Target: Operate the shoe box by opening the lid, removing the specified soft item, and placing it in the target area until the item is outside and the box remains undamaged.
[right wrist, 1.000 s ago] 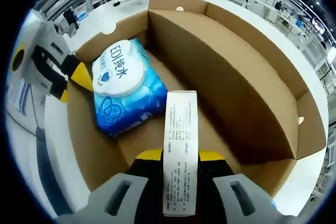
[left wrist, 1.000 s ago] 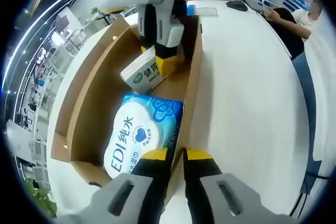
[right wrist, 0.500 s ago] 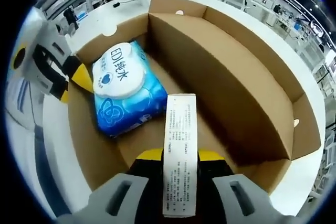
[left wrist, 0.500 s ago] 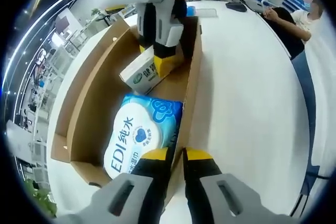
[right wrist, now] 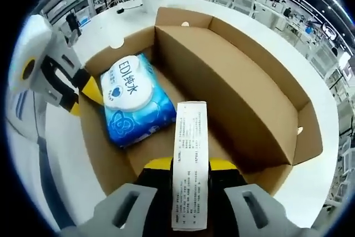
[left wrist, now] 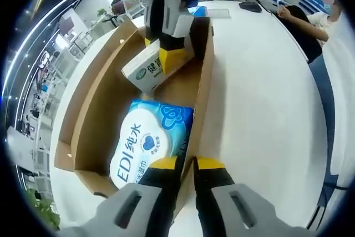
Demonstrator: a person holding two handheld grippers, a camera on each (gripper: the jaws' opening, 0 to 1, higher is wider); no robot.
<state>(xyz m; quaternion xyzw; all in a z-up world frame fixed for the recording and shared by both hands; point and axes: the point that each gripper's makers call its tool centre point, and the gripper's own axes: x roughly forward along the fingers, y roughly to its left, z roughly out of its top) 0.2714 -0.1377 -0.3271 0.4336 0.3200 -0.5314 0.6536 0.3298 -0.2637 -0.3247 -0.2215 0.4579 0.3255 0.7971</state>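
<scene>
Jaws of the right gripper (right wrist: pixel 191 165) clamp the small white carton (right wrist: pixel 190 159) above the open shoe box (right wrist: pixel 260 109), while the left gripper (left wrist: pixel 184 165) pinches its wall at lower centre, probably to steady it, beside the wet wipes pack (left wrist: pixel 148 140).

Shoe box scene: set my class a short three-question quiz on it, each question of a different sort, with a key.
1. True or false: the right gripper is shut on the small white carton.
2. Which item lies flat on the floor of the shoe box? A) blue wet wipes pack B) a shoe C) a bottle
3. Fill in: the left gripper is shut on the box's ____.

Key: 1 true; 2 A; 3 side wall.
</scene>
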